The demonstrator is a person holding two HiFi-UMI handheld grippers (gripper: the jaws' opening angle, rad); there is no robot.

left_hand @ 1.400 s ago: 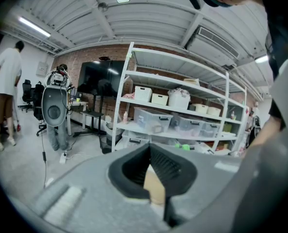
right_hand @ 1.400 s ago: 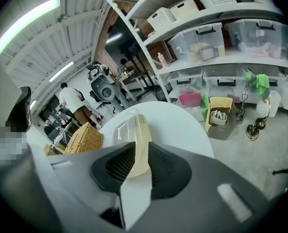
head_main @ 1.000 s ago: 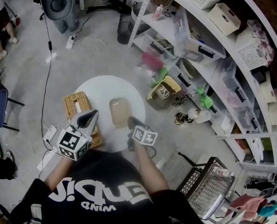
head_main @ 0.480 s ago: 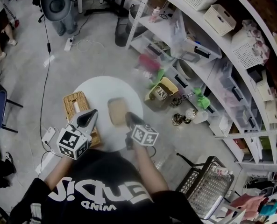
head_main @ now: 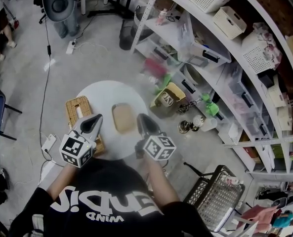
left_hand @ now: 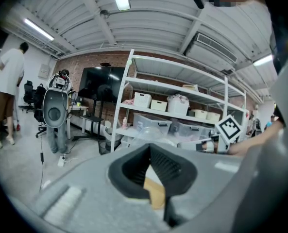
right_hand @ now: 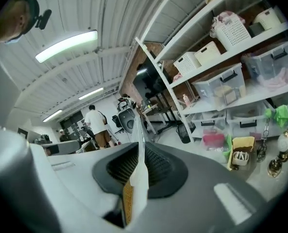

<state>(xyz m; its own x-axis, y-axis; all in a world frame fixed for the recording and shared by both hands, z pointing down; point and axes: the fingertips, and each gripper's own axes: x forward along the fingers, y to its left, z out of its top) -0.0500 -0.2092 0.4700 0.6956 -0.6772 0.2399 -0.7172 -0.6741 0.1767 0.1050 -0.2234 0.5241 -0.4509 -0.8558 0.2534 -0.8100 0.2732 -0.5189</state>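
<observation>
**Hold both sides tight**

The left gripper (head_main: pixel 95 119) and the right gripper (head_main: pixel 143 120) each pinch an edge of the bag (head_main: pixel 122 117), between them over the table (head_main: pixel 101 94). Best to squeeze firmly and move both together, so the thin plastic does not slip.

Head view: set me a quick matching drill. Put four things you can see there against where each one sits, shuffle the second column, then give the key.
Things
1. wicker basket
2. yellow bin
3. tan bagged pack
4. black wire basket

Places
A. on the floor, lower right of the view
B. over the round white table, between the left hand-held gripper and the right hand-held gripper
C. at the table's left edge, partly behind the left hand-held gripper
D. on the floor between the table and the shelving

Pairs: 1-C, 2-D, 3-B, 4-A
</observation>
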